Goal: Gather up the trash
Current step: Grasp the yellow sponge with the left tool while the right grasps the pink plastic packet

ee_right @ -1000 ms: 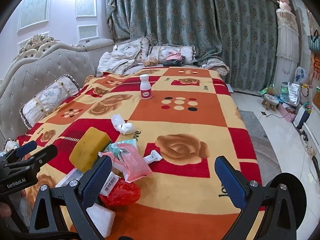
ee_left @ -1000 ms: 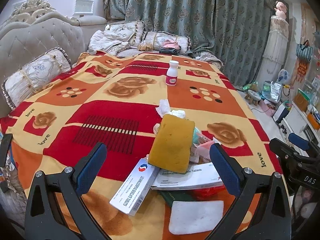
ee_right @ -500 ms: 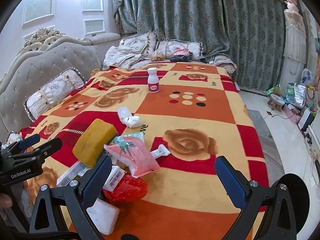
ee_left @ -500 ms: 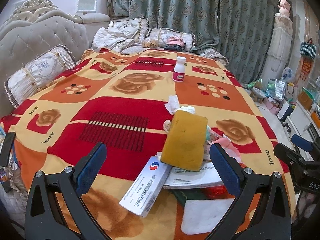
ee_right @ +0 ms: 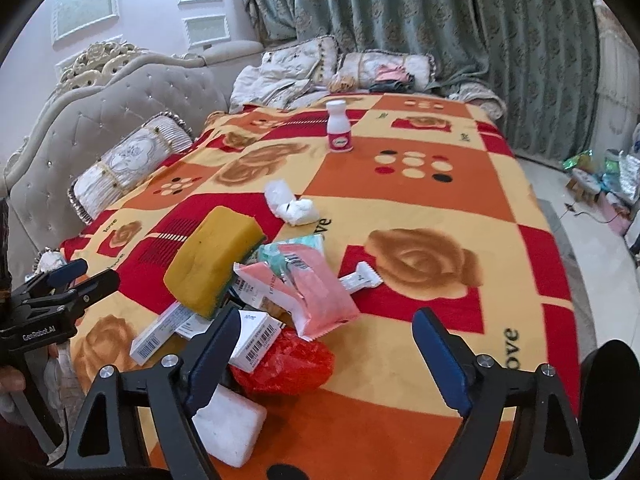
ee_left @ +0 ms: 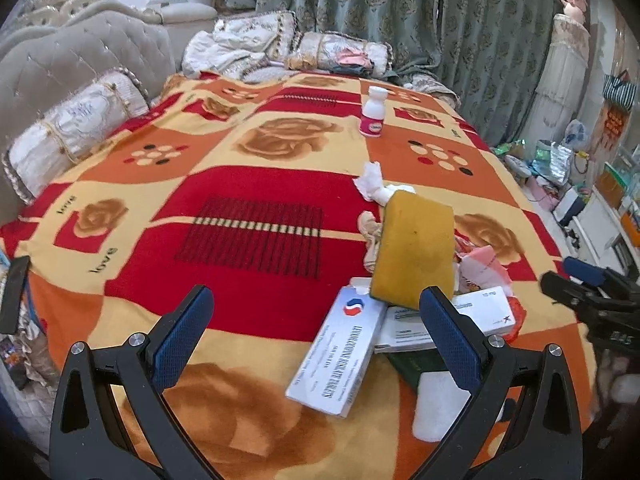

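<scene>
A heap of trash lies near the front of the bed's patterned blanket (ee_left: 248, 240). A yellow sponge (ee_left: 414, 250) (ee_right: 214, 256) leans on top of white medicine boxes (ee_left: 340, 354) (ee_right: 160, 334). Pink wrappers (ee_right: 316, 294), a crumpled red bag (ee_right: 284, 366), a white block (ee_right: 230, 428) and a crumpled tissue (ee_right: 292, 206) lie around it. My left gripper (ee_left: 316, 340) stands open over the boxes, pads touching nothing. My right gripper (ee_right: 326, 360) hangs above the red bag with its jaws closing and the pads pressing on nothing.
A white bottle with a pink label (ee_left: 373, 117) (ee_right: 339, 127) stands upright farther back on the blanket. Pillows (ee_left: 76, 124) and a tufted headboard (ee_right: 120, 112) line the left side. Curtains hang behind; bags and clutter (ee_left: 560, 160) sit on the floor to the right.
Both grippers have come down and forward toward the trash heap, which now sits larger and closer. The right gripper's fingers have drawn closer together; the left ones kept their spread.
</scene>
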Available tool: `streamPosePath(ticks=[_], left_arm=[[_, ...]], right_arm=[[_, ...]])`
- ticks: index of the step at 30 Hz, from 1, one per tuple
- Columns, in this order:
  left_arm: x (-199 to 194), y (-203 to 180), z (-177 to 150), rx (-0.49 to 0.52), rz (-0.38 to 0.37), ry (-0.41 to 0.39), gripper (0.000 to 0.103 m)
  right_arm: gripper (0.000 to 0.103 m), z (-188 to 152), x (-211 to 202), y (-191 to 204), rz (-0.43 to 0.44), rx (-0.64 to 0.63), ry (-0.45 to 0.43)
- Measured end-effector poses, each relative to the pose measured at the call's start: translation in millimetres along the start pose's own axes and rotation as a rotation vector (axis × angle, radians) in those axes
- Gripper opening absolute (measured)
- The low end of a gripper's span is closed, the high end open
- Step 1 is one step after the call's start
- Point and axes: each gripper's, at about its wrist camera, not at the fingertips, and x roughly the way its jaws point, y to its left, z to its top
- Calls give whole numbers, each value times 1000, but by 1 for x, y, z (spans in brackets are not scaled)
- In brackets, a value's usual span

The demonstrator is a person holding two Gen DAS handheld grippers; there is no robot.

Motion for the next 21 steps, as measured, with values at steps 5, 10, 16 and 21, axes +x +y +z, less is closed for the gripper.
streamPosePath(ticks=[5,10,16,21], left_arm=[[13,-17,12,16,-50,25,102],[34,-43,23,75,-83,57,102],[70,-62,27,134,-96,137,102],[95,-63,28,141,-134,223,61]], right_arm=[[78,6,19,-8,21,13,42],[77,13,44,-20,115,30,112],[77,17,83,-27,225,-8,193],[68,14,105,-32,262,8,231]])
